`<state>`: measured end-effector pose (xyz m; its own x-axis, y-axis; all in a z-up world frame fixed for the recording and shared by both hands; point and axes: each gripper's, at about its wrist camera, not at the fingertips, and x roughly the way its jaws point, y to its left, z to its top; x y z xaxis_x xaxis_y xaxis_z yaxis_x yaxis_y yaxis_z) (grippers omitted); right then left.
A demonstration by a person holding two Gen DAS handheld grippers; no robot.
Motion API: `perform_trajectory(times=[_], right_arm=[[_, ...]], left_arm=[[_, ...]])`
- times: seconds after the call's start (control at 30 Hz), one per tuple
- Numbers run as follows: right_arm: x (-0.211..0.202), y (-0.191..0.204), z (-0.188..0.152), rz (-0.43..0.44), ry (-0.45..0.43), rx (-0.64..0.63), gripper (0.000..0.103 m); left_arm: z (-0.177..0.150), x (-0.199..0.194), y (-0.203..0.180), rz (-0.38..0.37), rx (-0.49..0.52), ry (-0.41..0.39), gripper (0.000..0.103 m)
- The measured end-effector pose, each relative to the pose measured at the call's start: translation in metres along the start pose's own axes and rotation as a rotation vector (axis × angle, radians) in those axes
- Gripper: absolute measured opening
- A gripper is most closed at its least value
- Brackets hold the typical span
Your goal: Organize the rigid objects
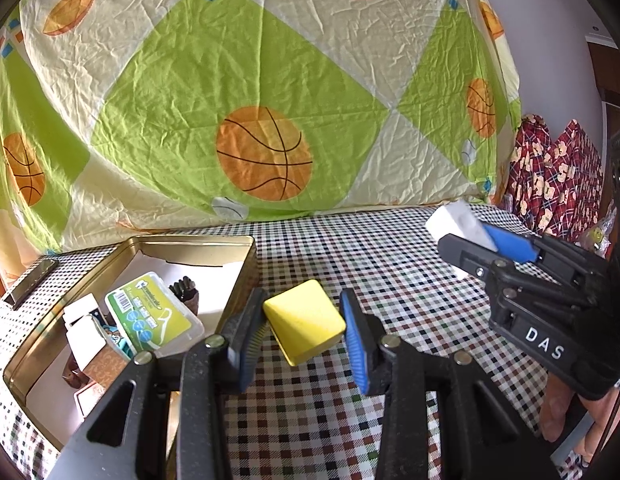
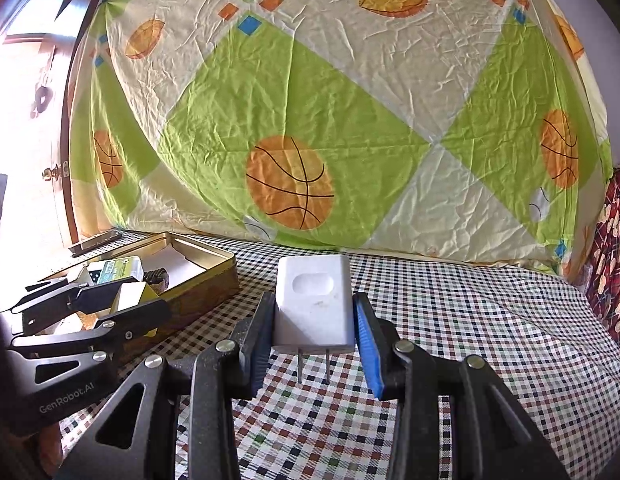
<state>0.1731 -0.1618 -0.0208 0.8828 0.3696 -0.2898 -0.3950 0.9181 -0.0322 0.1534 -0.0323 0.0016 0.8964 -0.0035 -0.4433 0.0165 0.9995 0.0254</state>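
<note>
Left claw (image 1: 304, 334) clamped on yellow block (image 1: 304, 322), pads tight on both flanks, block tilted w/ one corner toward camera, clear of the checked desk (image 1: 389, 264). Key relation for next move: gold tin (image 1: 238, 276) sits at approx 10 o'clock from left claw, just beside it, near wall almost touching the left finger in left-wrist view. Tin's long axis runs from 7 toward 1 o'clock in that view, so probably a short swing left over the rim, then release. Already in tin: floss-pick case (image 1: 154, 312) w/ green label, white cards (image 1: 84, 330), small dark item (image 1: 186, 290) toward far end; free white floor at far corner, approx 12 o'clock inside tin, looks like the best drop spot. Risk, as a guess: block corner catching rim if brought in too low. Right claw (image 2: 314, 330) gripping white charger (image 2: 314, 304), prongs pointing back toward camera and down, body upright between blue pads, off the desk. From right claw, tin (image 2: 206, 280) lies at approx 10 o'clock, well apart, w/ left claw (image 2: 110, 304) between the two. So left hand nearer the tin by far; right likely waits its turn. In left-wrist view, right claw (image 1: 469, 240) at 2 o'clock, charger (image 1: 453, 220) poking out front. Basketball sheet (image 1: 270, 80) behind, no part in this. Lid-like strip (image 1: 30, 282) past tin at 9 o'clock, can't tell what.
</note>
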Motion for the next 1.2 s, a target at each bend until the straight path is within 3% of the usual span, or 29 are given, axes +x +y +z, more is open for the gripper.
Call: perform_trajectory(times=[0.4,0.5,0.63,0.77,0.87,0.93,1.2], right_arm=[[-0.002,0.005,0.000,0.022,0.004,-0.002,0.041],[0.010,-0.003,-0.001,0.024,0.077,0.042,0.045],[0.035,-0.003,-0.005,0.012,0.230,0.043,0.069],[0.059,0.003,-0.012,-0.036,0.380,0.008,0.068],[0.073,0.004,-0.019,-0.065,0.466,-0.007,0.066],[0.078,0.005,-0.023,-0.045,0.506,-0.018,0.041],[0.049,0.011,-0.014,-0.045,0.367,-0.044,0.040]], left_arm=[[-0.003,-0.012,0.006,-0.001,-0.014,-0.032,0.036],[-0.003,-0.012,0.008,-0.004,-0.026,-0.028,0.036],[-0.004,-0.012,0.008,-0.008,-0.031,-0.027,0.037],[-0.004,-0.011,0.009,-0.012,-0.039,-0.023,0.037],[-0.004,-0.010,0.011,-0.015,-0.047,-0.017,0.037],[-0.004,-0.010,0.011,-0.017,-0.049,-0.019,0.037],[-0.005,-0.015,0.010,-0.017,-0.046,-0.042,0.037]])
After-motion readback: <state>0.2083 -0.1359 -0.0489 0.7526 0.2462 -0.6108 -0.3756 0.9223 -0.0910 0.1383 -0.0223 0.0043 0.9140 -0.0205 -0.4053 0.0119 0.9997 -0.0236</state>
